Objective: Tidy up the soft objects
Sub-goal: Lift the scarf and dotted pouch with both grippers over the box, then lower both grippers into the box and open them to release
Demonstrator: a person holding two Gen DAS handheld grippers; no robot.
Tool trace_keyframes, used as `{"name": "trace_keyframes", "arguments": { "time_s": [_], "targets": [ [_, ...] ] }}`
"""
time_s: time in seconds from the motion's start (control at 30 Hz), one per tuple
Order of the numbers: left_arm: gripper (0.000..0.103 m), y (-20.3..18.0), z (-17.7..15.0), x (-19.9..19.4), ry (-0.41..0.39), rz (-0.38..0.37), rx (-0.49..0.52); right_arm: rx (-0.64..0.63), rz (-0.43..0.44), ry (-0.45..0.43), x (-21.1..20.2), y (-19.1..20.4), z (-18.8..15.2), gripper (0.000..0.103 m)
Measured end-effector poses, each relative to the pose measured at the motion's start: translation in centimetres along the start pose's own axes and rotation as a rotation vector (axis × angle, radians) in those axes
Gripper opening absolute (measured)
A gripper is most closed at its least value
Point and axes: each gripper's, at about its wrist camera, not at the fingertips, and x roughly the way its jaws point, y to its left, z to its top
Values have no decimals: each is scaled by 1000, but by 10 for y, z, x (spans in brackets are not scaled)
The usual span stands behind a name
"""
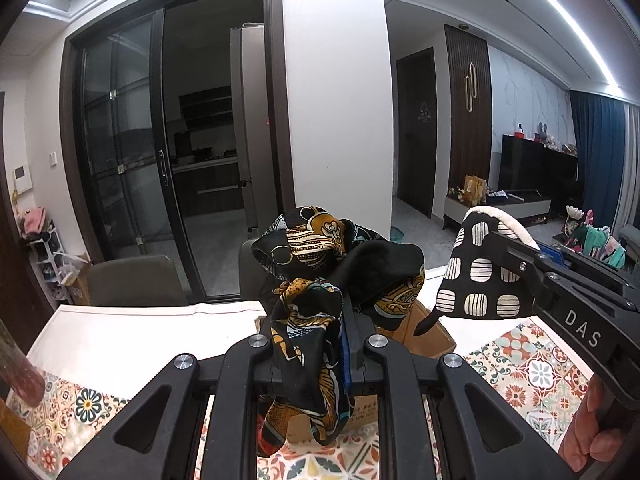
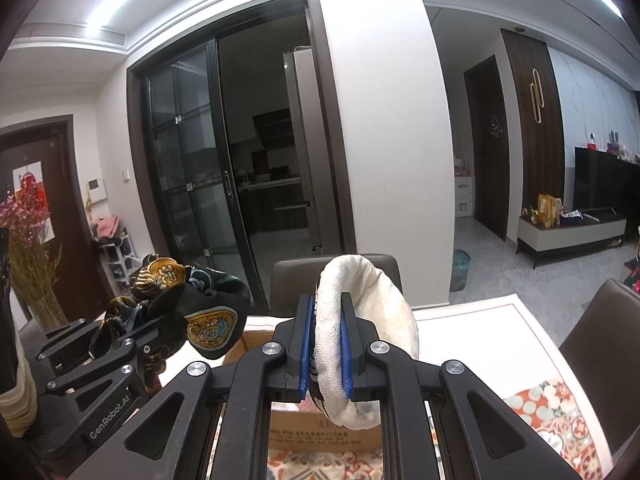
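Left gripper [image 1: 344, 344] pinching a bunched black-and-gold patterned scarf [image 1: 340, 264] between its blue pads, jaws pressed nearly together on the cloth. Scarf gathered into a ball above the fingertips, loose tail hanging down through the linkage toward the tiled worktop [image 1: 540, 372]; held clear of the surface, evidently to keep the slack from dragging. Right gripper [image 2: 325, 344] clamped on a padded mitt [image 2: 360, 320], cream lining facing its own camera, black side with striped white patches visible from the left view. Mitt folded over the fingertips, grip placed near the middle so both ends droop evenly. Both items carried side by side, near each other but apart, above an open cardboard box [image 1: 428, 336] standing on the worktop directly beneath. Judgement: placement over the box suggests a carry into or out of it; which of the two cannot be told. Risk noted: scarf slippery and only lightly bunched, tail liable to snag on the linkage. Hand [image 1: 588, 432] visible on the right gripper's handle.
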Motion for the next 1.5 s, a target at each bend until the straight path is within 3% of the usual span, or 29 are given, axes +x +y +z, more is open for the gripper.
{"name": "trace_keyframes", "arguments": {
  "time_s": [0.63,1.1,1.5],
  "targets": [
    [17,11,12,75,49,-72,-46,-25,14,82,69,-6,2,13],
    [18,12,-15,133,195,-103,-72,-13,35,233,127,-21,-29,13],
    [22,-1,-44,157,333,-77,-27,-6,56,356,153,-36,-55,13]
  ]
}}
